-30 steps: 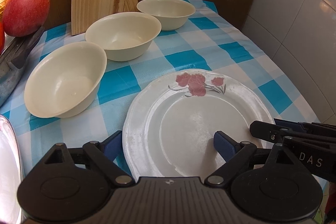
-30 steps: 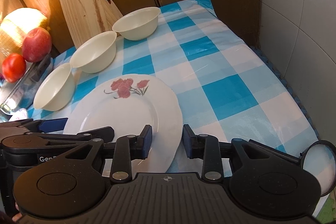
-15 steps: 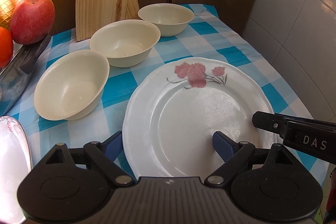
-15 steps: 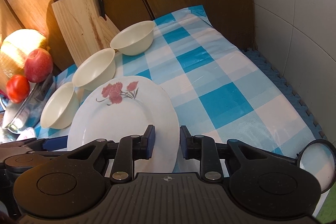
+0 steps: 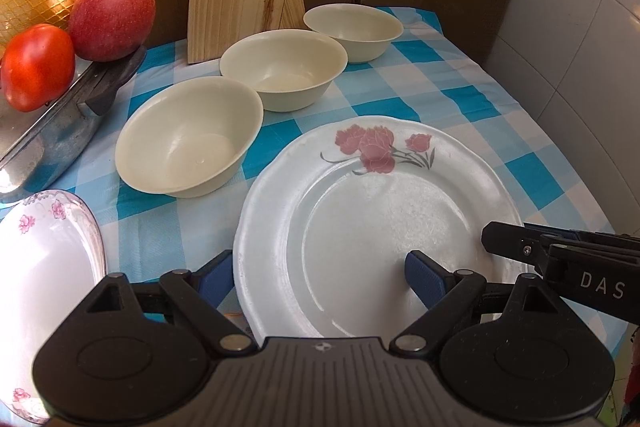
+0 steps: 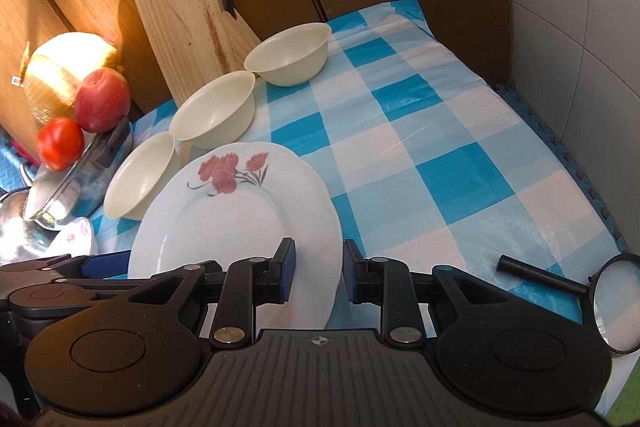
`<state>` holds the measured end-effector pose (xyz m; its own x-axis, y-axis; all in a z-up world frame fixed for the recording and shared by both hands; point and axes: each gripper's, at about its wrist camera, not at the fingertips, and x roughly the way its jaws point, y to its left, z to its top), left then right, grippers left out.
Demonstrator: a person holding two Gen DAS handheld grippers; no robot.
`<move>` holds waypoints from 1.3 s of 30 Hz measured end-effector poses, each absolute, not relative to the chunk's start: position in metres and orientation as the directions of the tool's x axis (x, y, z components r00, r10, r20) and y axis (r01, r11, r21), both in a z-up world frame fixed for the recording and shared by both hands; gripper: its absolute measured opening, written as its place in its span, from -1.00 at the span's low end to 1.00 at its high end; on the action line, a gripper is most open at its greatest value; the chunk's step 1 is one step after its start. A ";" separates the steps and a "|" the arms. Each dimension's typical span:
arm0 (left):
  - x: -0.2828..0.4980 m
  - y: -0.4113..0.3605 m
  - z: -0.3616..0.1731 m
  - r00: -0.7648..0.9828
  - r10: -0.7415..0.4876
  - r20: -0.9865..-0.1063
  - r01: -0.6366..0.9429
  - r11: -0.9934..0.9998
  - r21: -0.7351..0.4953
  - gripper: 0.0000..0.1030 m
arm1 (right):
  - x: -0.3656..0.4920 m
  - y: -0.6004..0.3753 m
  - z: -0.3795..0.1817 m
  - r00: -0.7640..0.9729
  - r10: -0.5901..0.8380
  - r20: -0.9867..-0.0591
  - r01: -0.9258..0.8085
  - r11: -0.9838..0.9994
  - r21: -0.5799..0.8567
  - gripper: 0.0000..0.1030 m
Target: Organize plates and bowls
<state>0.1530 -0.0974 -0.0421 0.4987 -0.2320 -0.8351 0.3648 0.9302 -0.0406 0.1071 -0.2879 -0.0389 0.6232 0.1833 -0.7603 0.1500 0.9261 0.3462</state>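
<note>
A white plate with red flowers [image 5: 380, 211] is lifted above the checked cloth, tilted; it also shows in the right wrist view [image 6: 224, 223]. My right gripper [image 6: 318, 273] is shut on its right rim. My left gripper [image 5: 320, 277] is open, its jaws astride the plate's near left edge without pinching it. Three cream bowls stand in a row: near [image 5: 188, 135], middle [image 5: 282, 67], far [image 5: 354, 29]. A second plate with pink flowers [image 5: 44, 267] lies at the left.
A wooden knife block [image 6: 188, 27] stands behind the bowls. An apple [image 5: 112, 15], a tomato [image 5: 36, 65] and a melon sit on a metal lid [image 5: 60, 131] at the left. A magnifying glass [image 6: 608, 303] lies at the right front. A tiled wall bounds the right.
The plate has risen off the cloth in my right gripper and both grippers have moved up and back. The second plate at the left has come into view.
</note>
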 end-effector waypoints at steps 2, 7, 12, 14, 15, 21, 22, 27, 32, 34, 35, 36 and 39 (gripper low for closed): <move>0.150 -0.095 -0.041 0.503 -0.233 -0.833 0.365 0.930 -0.040 0.62 | 0.106 -0.285 -0.039 0.621 0.188 -0.760 0.143 0.927 0.346 -0.37; 0.144 -0.090 -0.041 0.507 -0.221 -0.833 0.351 0.936 -0.035 0.62 | 0.106 -0.282 -0.040 0.614 0.206 -0.762 0.130 0.926 0.355 -0.37; 0.141 -0.086 -0.037 0.519 -0.212 -0.828 0.338 0.941 -0.029 0.62 | 0.103 -0.277 -0.038 0.614 0.213 -0.760 0.113 0.929 0.353 -0.37; 0.139 -0.086 -0.036 0.524 -0.209 -0.826 0.339 0.941 -0.023 0.62 | 0.103 -0.276 -0.037 0.617 0.217 -0.757 0.110 0.928 0.355 -0.37; 0.138 -0.084 -0.036 0.523 -0.208 -0.826 0.335 0.942 -0.024 0.62 | 0.102 -0.275 -0.036 0.617 0.217 -0.756 0.106 0.929 0.354 -0.37; 0.135 -0.076 -0.037 0.513 -0.200 -0.835 0.312 0.949 -0.036 0.62 | 0.102 -0.270 -0.037 0.607 0.232 -0.760 0.084 0.932 0.351 -0.37; 0.134 -0.075 -0.037 0.515 -0.196 -0.834 0.309 0.951 -0.033 0.62 | 0.102 -0.268 -0.037 0.605 0.235 -0.761 0.079 0.933 0.351 -0.37; 0.126 -0.066 -0.037 0.523 -0.184 -0.832 0.293 0.956 -0.027 0.62 | 0.100 -0.262 -0.037 0.598 0.250 -0.761 0.055 0.935 0.350 -0.37; 0.117 -0.055 -0.037 0.529 -0.168 -0.832 0.273 0.962 -0.021 0.62 | 0.097 -0.253 -0.038 0.589 0.265 -0.763 0.026 0.938 0.346 -0.36; 0.114 -0.052 -0.037 0.530 -0.165 -0.832 0.266 0.964 -0.022 0.62 | 0.096 -0.249 -0.038 0.585 0.272 -0.765 0.011 0.940 0.342 -0.36; 0.112 -0.050 -0.037 0.530 -0.163 -0.832 0.262 0.965 -0.023 0.62 | 0.095 -0.247 -0.037 0.584 0.274 -0.764 0.006 0.940 0.342 -0.36; 0.110 -0.048 -0.037 0.530 -0.162 -0.832 0.260 0.965 -0.023 0.62 | 0.095 -0.246 -0.037 0.583 0.276 -0.764 0.001 0.940 0.341 -0.36; 0.105 -0.043 -0.037 0.530 -0.158 -0.833 0.250 0.968 -0.025 0.62 | 0.093 -0.241 -0.036 0.579 0.284 -0.765 -0.016 0.941 0.338 -0.36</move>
<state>0.1046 -0.0426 -0.0366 0.5305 -0.1582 -0.8328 0.2501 0.9679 -0.0246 0.0932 -0.2408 -0.0364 0.5786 0.2841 -0.7645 -0.0157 0.9411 0.3379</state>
